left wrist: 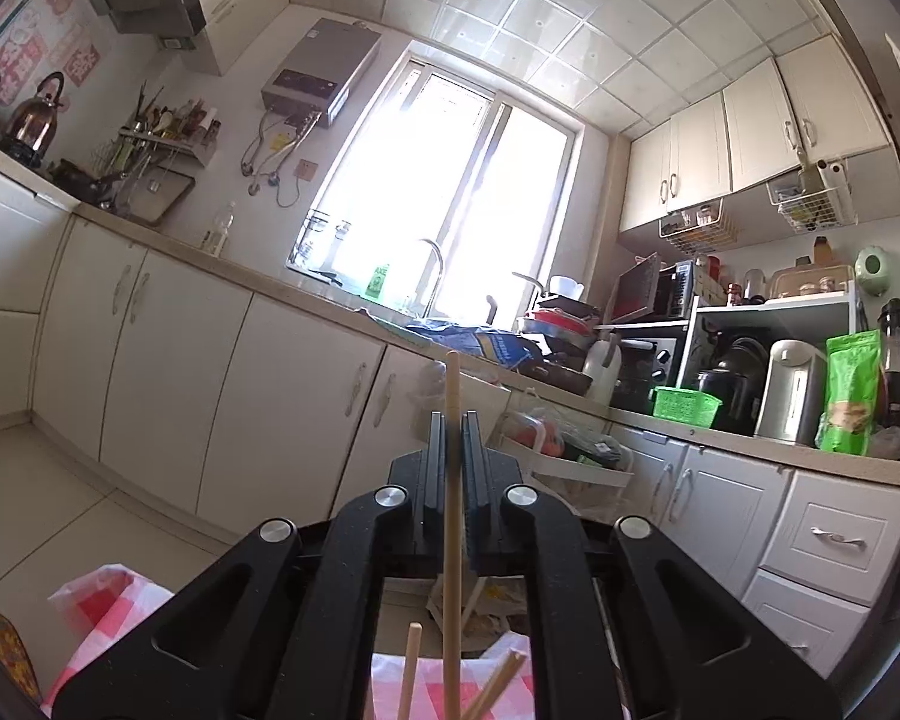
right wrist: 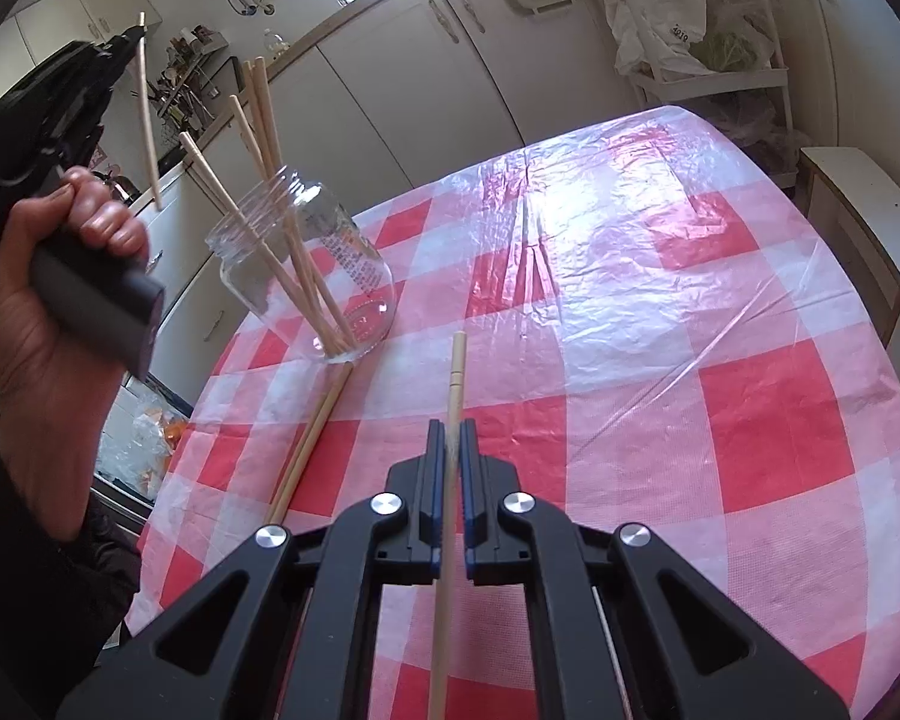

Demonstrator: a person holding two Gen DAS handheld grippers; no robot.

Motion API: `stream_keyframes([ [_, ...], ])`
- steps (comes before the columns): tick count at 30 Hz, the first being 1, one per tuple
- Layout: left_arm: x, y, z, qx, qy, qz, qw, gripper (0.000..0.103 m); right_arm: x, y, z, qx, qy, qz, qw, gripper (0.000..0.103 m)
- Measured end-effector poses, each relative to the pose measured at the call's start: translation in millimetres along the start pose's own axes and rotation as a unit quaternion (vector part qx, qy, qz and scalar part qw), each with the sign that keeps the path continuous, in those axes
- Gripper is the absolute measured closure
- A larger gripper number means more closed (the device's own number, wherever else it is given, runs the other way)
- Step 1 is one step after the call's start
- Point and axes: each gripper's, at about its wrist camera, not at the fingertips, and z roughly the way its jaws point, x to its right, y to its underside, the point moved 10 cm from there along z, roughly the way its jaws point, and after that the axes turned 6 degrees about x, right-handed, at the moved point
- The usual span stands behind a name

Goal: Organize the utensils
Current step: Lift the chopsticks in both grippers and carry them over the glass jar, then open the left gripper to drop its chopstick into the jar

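Left gripper [left wrist: 452, 420] clamped on one wooden chopstick [left wrist: 452, 480], raised level with kitchen counters. Right gripper [right wrist: 450, 429] clamped on second chopstick [right wrist: 455, 372] above checkered tablecloth [right wrist: 630, 300]. Ahead-left of right gripper: glass jar [right wrist: 306, 264] holding chopsticks, printed text unreadable. Two loose chopsticks [right wrist: 312, 438] beside jar.

A glass jar [right wrist: 306, 270] stood on the table [right wrist: 660, 300] near its left edge, with several chopsticks [right wrist: 258, 138] in it. Two loose chopsticks [right wrist: 315, 426] lay just before the jar.
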Motion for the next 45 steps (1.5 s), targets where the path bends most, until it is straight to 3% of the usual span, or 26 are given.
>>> stream_keyframes([
  [11,10.8,30.1,3.2,-0.006,-0.011,0.058,0.9982,0.098,3.8,1.3,1.7,-0.007,-0.001,0.008,1.0,0.097],
  [45,-14.6,69.9,-40.5,-0.072,-0.009,0.075,0.9946,0.098,5.1,2.5,2.2,-0.01,0.001,0.01,1.0,0.097],
])
